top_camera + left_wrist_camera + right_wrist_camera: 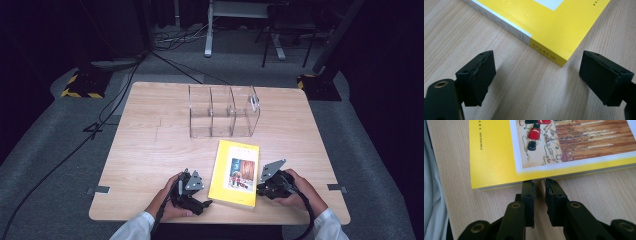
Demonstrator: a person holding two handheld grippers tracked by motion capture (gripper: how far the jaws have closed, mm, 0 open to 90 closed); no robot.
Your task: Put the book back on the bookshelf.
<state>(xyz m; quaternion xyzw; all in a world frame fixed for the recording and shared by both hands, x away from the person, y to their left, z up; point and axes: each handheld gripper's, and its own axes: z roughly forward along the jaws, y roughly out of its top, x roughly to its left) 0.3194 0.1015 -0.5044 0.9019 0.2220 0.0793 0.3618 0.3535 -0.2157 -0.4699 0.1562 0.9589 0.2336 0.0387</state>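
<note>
High view shows us a thin yellow paperback book with an illustrated cover panel (234, 173) lying flat on the light wooden counter (150, 145), its long axis running away from us toward the clear acrylic three-slot organiser (223, 111) just behind it. Our left gripper (206, 203) sits at the book's near left corner, our right gripper (258, 186) against its right long edge, so both are about equally close. In the left gripper view the jaws stand wide apart, holding nothing, with the spine corner just ahead between them. In the right gripper view the jaws are nearly shut, tips up against the page edge but gripping nothing.
</note>
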